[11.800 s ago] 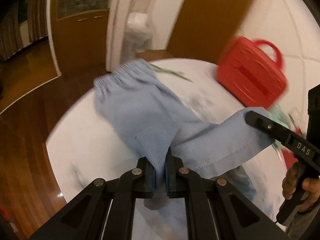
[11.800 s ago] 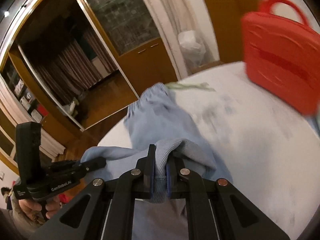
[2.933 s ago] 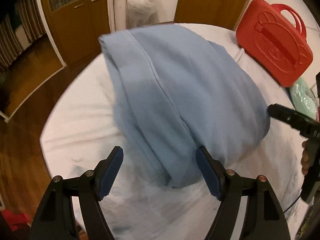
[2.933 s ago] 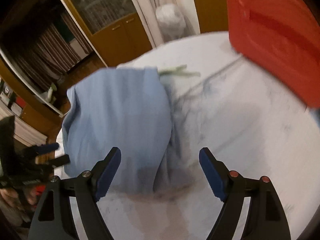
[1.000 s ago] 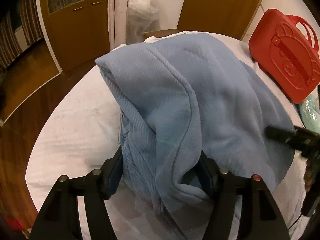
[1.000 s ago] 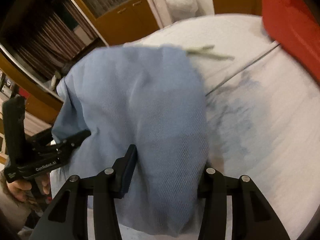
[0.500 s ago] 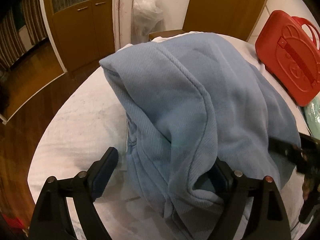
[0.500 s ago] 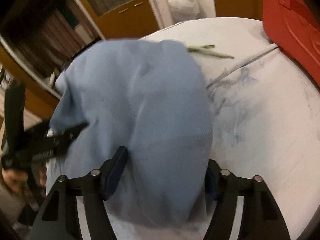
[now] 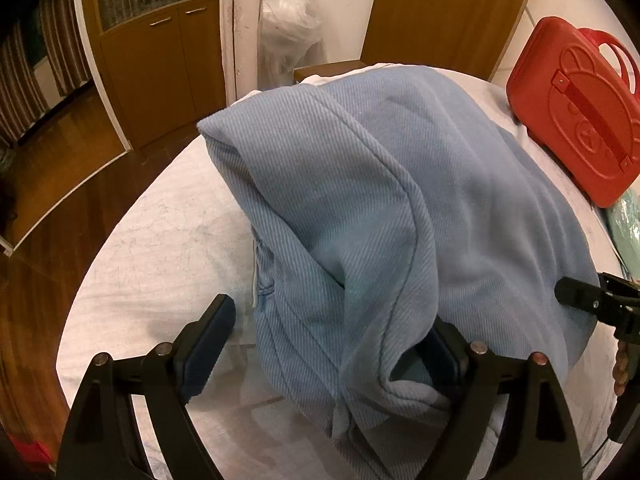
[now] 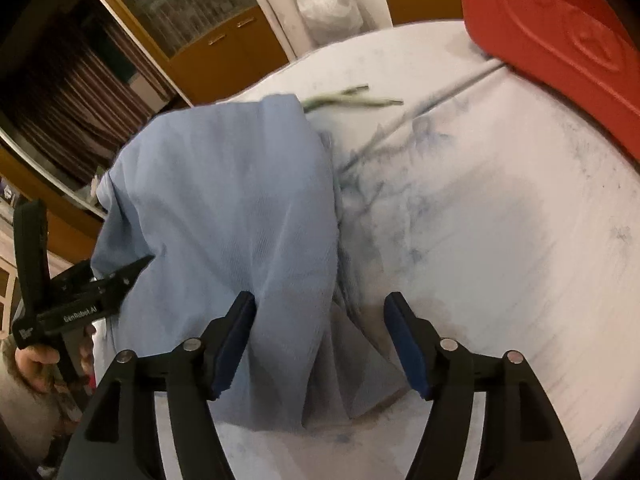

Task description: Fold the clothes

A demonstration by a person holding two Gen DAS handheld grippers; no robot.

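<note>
1 garment: light-blue trousers [image 9: 400, 208], folded in a thick bundle on the white table [image 9: 168, 248]. 1 red case [image 9: 576, 128], shut, contents not visible; it stands ahead-right of both tools, apart from the cloth. 1 green stem [image 10: 352, 98] lies just beyond the bundle's far edge.

Left gripper [image 9: 332, 340]: jaws wide, just been opening. Near end of bundle sits between them; left pad [image 9: 208, 344] clear of cloth, right pad buried under a fold, so contact there can't be told. No grip.

Right gripper [image 10: 320, 344]: jaws part open, just been opening. Bundle's near right corner lies between; left pad beside the cloth, right pad [image 10: 408, 352] clear over bare table.
</note>
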